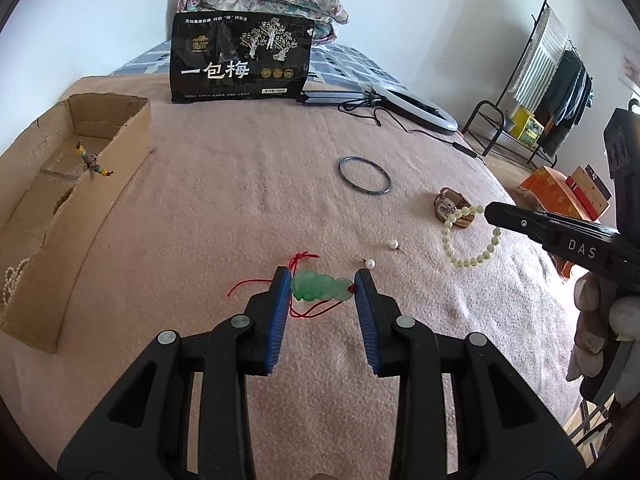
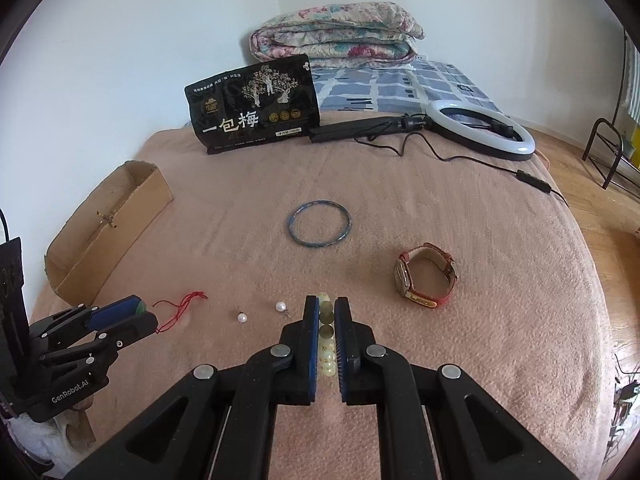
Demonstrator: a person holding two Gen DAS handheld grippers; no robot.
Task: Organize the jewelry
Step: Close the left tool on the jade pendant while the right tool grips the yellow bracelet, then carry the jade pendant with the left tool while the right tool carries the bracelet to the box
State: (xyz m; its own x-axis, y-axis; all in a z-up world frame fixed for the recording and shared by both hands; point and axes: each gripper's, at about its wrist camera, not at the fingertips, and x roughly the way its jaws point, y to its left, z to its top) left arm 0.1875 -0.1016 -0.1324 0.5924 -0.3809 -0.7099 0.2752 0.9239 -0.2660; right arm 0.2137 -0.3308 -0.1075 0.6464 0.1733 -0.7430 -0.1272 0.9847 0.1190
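My left gripper (image 1: pixel 322 280) is open around a green jade pendant (image 1: pixel 320 286) on a red cord lying on the pink blanket; its fingers stand on either side of the pendant. My right gripper (image 2: pixel 326 308) is shut on a pale bead bracelet (image 2: pixel 326 344), which also shows in the left wrist view (image 1: pixel 472 236). Two pearl earrings (image 1: pixel 393 244) (image 1: pixel 370 263) lie between the grippers. A dark blue bangle (image 2: pixel 319 223) and a red-strap watch (image 2: pixel 426 276) lie further back. A cardboard box (image 1: pixel 60 200) at left holds beaded jewelry.
A black snack bag (image 2: pixel 256 106) stands at the back of the bed, with a ring light (image 2: pixel 480 130) and its cable beside it. A folded quilt (image 2: pixel 336 34) lies behind. A clothes rack (image 1: pixel 552 80) stands on the floor at right.
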